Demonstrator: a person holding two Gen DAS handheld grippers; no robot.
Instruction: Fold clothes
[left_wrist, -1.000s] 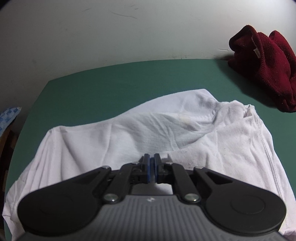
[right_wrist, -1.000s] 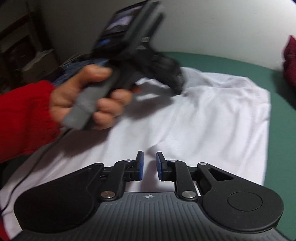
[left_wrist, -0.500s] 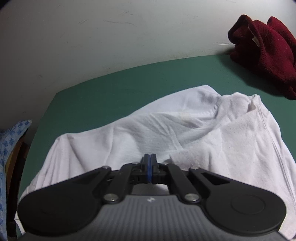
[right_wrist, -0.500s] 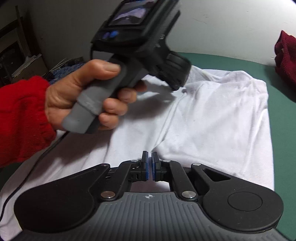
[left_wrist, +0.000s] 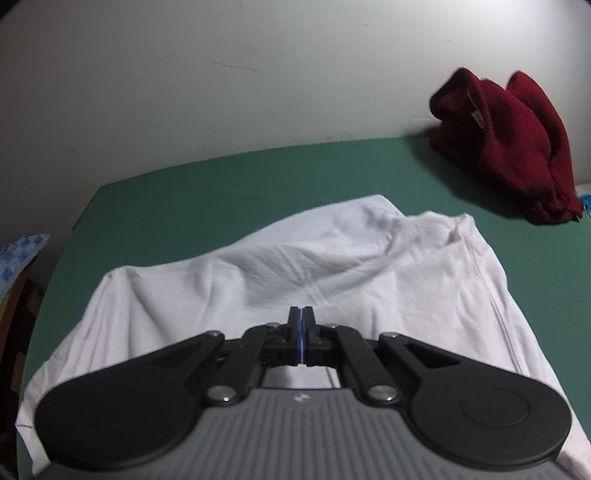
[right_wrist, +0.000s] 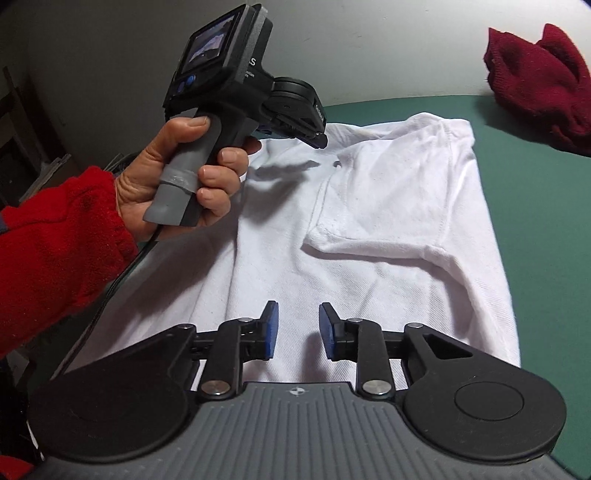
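A white T-shirt (left_wrist: 332, 273) lies spread on the green table (left_wrist: 221, 184), partly folded, with a sleeve flap turned over its upper part (right_wrist: 388, 206). My left gripper (left_wrist: 301, 314) is shut, pads together, held above the shirt's middle; no cloth shows between the pads. In the right wrist view the left gripper (right_wrist: 317, 138) hangs above the shirt's far left part, held by a hand in a red sleeve. My right gripper (right_wrist: 297, 321) is open and empty, just above the shirt's near edge.
A dark red knitted garment (left_wrist: 509, 147) is bunched at the table's far right against the white wall; it also shows in the right wrist view (right_wrist: 543, 85). A blue patterned cloth (left_wrist: 18, 254) lies off the table's left edge.
My left gripper closed and rose above the shirt. My right gripper closed half a second ago and has now opened; a sleeve flap now lies folded over the shirt.
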